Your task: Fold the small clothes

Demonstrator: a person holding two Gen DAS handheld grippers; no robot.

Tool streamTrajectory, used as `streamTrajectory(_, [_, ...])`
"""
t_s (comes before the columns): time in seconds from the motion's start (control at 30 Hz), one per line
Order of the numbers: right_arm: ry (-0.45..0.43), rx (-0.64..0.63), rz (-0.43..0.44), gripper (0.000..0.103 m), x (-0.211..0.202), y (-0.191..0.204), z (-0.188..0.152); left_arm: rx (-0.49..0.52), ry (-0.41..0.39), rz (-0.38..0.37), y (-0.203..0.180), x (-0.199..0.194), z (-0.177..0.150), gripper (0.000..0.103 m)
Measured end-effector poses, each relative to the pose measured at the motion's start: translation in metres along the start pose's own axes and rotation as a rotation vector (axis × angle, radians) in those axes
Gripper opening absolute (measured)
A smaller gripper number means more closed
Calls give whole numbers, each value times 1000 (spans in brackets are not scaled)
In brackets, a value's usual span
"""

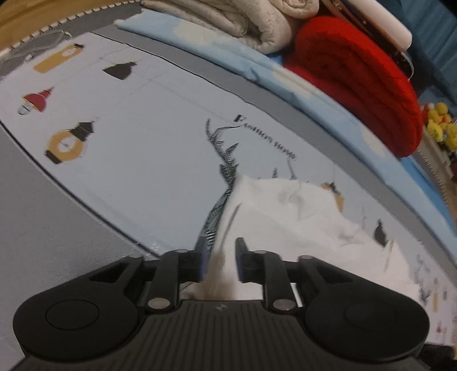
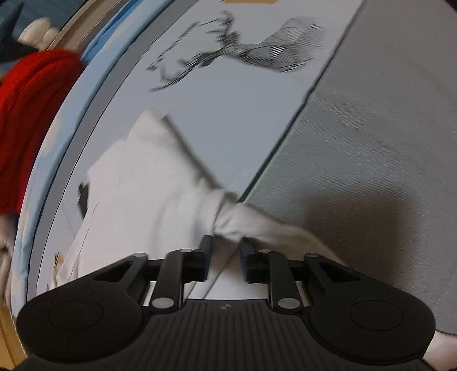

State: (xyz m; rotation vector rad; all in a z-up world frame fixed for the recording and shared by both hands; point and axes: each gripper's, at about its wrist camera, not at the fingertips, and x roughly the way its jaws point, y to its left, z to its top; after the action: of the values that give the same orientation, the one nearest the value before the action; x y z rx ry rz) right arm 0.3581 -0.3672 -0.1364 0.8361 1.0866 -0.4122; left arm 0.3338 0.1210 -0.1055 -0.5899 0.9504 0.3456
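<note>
Bed [image 1: 57, 228]: grey cover with printed sheet [image 1: 142, 159] on top. White garment [image 1: 300, 217] lies on sheet ahead of the fingers; red blanket [image 1: 357, 85] folded beyond.

A small garment [image 1: 300, 217] lies on a printed bedsheet [image 1: 142, 159], with a folded sweater [image 1: 357, 82] and folded blanket [image 1: 242, 22] stacked behind it.

The white garment [image 1: 300, 211] was soft matt cloth, the red blanket [image 1: 357, 82] ribbed knit, the left hand-held gripper [image 1: 220, 259] matt black plastic.
</note>
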Motion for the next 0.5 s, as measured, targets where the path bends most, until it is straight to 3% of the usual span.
streamTrajectory(0.13, [-67, 36, -79, 2, -8, -6, 0, -27, 49, -4, 5, 13, 4, 39])
streamTrajectory(0.2, [-133, 57, -112, 3, -20, -6, -1, -23, 72, 9, 7, 22, 7, 50])
streamTrajectory(0.3, [-239, 11, -37, 7, -34, 4, 3, -21, 93, 15, 15, 31, 9, 53])
streamTrajectory(0.37, [-229, -47, 39, 35, -30, 13, 8, -29, 115, 5, 19, 38, 9, 53])
streamTrajectory(0.43, [-178, -115, 66, 49, -18, 19, 12, -28, 139, -11, 20, 45, 8, 53])
streamTrajectory(0.5, [-91, -172, 76, 50, 0, 23, 14, -22, 152, -22, 18, 50, 7, 53])
